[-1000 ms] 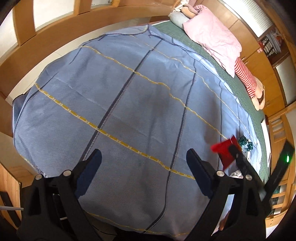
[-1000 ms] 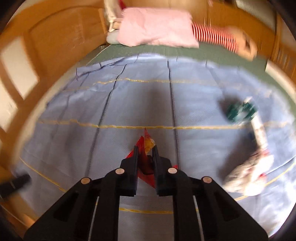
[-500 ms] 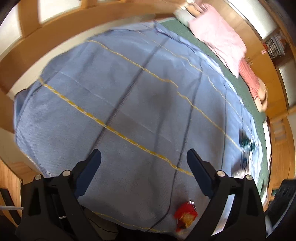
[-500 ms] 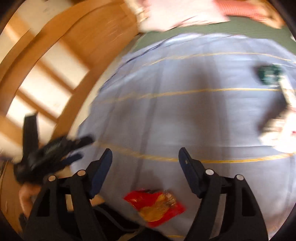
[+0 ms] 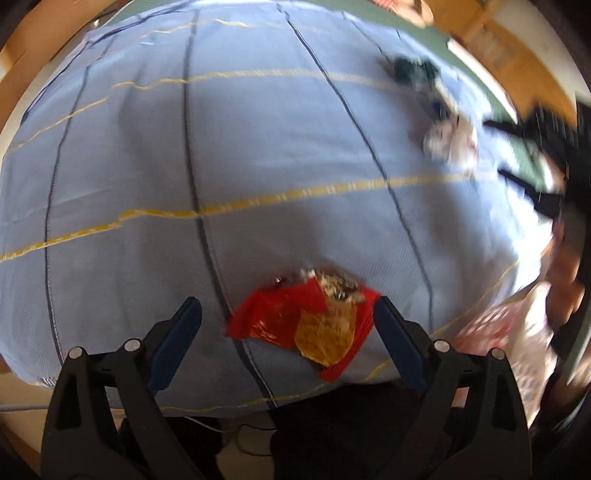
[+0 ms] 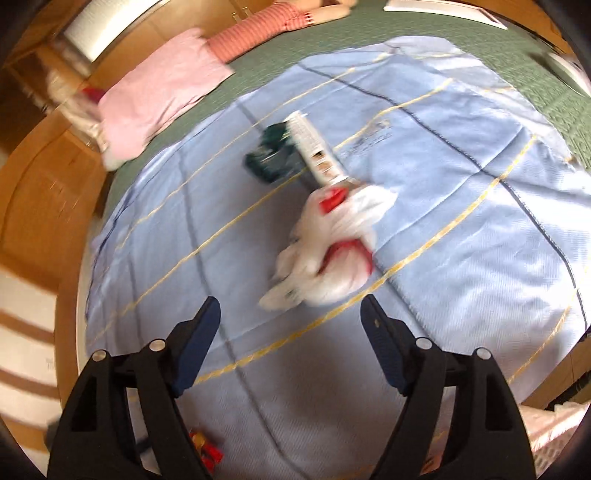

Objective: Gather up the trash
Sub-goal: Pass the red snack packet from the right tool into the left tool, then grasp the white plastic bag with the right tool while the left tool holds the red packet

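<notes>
A red and yellow wrapper (image 5: 310,325) lies flat on the blue blanket (image 5: 258,147) near its front edge. My left gripper (image 5: 286,314) hovers over it, open, with one finger on each side and neither pad touching it. My right gripper (image 6: 290,314) is open and its jaws are still opening, with nothing between them. Just ahead of it lies a crumpled white bag with red print (image 6: 332,243). Beyond that are a white tube (image 6: 314,147) and a dark green wrapper (image 6: 269,155). The red wrapper (image 6: 205,446) shows at the bottom edge of the right wrist view.
The blue blanket (image 6: 461,184) covers a green mattress (image 6: 443,33) inside a wooden bed frame (image 6: 48,184). A pink pillow (image 6: 159,92) and a red-striped soft toy (image 6: 255,37) lie at the far end. A blurred hand (image 5: 565,266) and a pale patterned thing (image 5: 517,332) are at the right.
My right gripper let go of the red wrapper, which dropped onto the blanket, and swung towards the white bag. My left gripper moved over the wrapper, still open.
</notes>
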{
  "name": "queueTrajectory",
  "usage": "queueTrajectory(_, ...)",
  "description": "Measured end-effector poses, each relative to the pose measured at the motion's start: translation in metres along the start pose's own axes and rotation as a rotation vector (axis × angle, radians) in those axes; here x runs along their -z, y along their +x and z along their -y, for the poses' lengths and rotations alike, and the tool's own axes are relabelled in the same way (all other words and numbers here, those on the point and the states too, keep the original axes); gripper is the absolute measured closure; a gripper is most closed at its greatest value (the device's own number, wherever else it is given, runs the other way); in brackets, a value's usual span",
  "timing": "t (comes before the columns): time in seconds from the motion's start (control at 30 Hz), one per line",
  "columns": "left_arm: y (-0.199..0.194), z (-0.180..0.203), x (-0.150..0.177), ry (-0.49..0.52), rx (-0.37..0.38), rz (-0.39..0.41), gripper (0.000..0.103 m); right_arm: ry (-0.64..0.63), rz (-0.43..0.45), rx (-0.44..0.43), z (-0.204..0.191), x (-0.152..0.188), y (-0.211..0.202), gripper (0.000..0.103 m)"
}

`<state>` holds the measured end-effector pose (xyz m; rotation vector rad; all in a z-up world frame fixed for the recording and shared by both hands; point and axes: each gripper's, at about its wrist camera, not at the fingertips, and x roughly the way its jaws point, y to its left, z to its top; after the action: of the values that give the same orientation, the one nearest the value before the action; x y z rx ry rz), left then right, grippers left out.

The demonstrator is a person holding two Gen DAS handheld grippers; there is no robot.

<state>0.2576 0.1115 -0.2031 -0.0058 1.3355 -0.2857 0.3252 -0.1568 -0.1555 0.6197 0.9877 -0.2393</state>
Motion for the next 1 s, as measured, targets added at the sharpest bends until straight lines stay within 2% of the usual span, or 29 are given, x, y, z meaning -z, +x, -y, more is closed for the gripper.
queueTrajectory(0.13, 0.015, 0.001, 0.004, 0.025, -0.042, -0.031, 0.011, -0.039, 0.001, 0.09, -0.004, -0.015, 0.027, 0.026)
queueTrajectory(0.23, 0.019, -0.003, 0.006, 0.022, -0.069, -0.033, 0.022, -0.091, -0.02, 0.144, -0.012, -0.019, 0.046, 0.026)
queueTrajectory(0.27, 0.018, -0.004, 0.006, 0.025, -0.077, -0.023, 0.028, -0.106, -0.022, 0.147, -0.014, -0.018, 0.049, 0.032)
queueTrajectory(0.3, 0.015, -0.005, 0.006, 0.029, -0.085, -0.012, 0.04, -0.143, -0.018, 0.147, -0.019, -0.016, 0.051, 0.041)
queueTrajectory(0.33, 0.014, -0.005, 0.005, 0.029, -0.086, -0.006, 0.045, -0.181, -0.021, 0.155, -0.024, -0.013, 0.051, 0.064)
queueTrajectory(0.37, 0.012, -0.008, 0.005, 0.021, -0.084, 0.002, 0.049, -0.226, -0.023, 0.156, -0.031, -0.009, 0.049, 0.073)
queueTrajectory(0.43, 0.009, -0.014, 0.003, -0.006, -0.069, 0.022, 0.05, -0.272, -0.028, 0.112, -0.041, -0.002, 0.043, 0.081)
queueTrajectory(0.57, -0.007, -0.031, -0.004, -0.087, -0.053, 0.087, 0.054, -0.371, -0.069, -0.026, -0.066, 0.015, 0.024, 0.082)
queueTrajectory(0.6, -0.011, -0.037, -0.004, -0.109, -0.059, 0.103, 0.054, -0.41, -0.054, 0.009, -0.072, 0.019, 0.019, 0.082)
queueTrajectory(0.7, -0.016, -0.042, -0.007, -0.143, -0.094, 0.121, 0.054, -0.572, 0.046, 0.246, -0.09, 0.029, 0.012, 0.082)
queueTrajectory(0.73, -0.017, -0.045, -0.006, -0.152, -0.098, 0.122, 0.054, -0.615, 0.053, 0.297, -0.094, 0.033, 0.013, 0.082)
queueTrajectory(0.77, -0.016, -0.047, -0.006, -0.155, -0.093, 0.119, 0.054, -0.632, 0.041, 0.294, -0.094, 0.035, 0.014, 0.082)
queueTrajectory(0.83, -0.016, -0.049, -0.006, -0.163, -0.086, 0.115, 0.054, -0.622, -0.01, 0.148, -0.095, 0.037, 0.01, 0.08)
queueTrajectory(0.87, -0.018, -0.054, -0.008, -0.165, -0.086, 0.116, 0.054, -0.597, -0.009, 0.105, -0.093, 0.036, 0.005, 0.072)
queueTrajectory(0.9, -0.019, -0.057, -0.008, -0.169, -0.085, 0.118, 0.054, -0.575, 0.01, 0.113, -0.092, 0.034, 0.001, 0.066)
queueTrajectory(0.93, -0.02, -0.058, -0.007, -0.173, -0.084, 0.121, 0.054, -0.551, 0.032, 0.133, -0.088, 0.03, -0.001, 0.056)
queueTrajectory(0.97, -0.019, -0.06, -0.008, -0.178, -0.083, 0.124, 0.054, -0.518, 0.051, 0.16, -0.082, 0.025, -0.002, 0.051)
queueTrajectory(1.0, -0.018, -0.059, -0.008, -0.182, -0.083, 0.125, 0.054, -0.466, 0.056, 0.193, -0.072, 0.02, -0.001, 0.05)
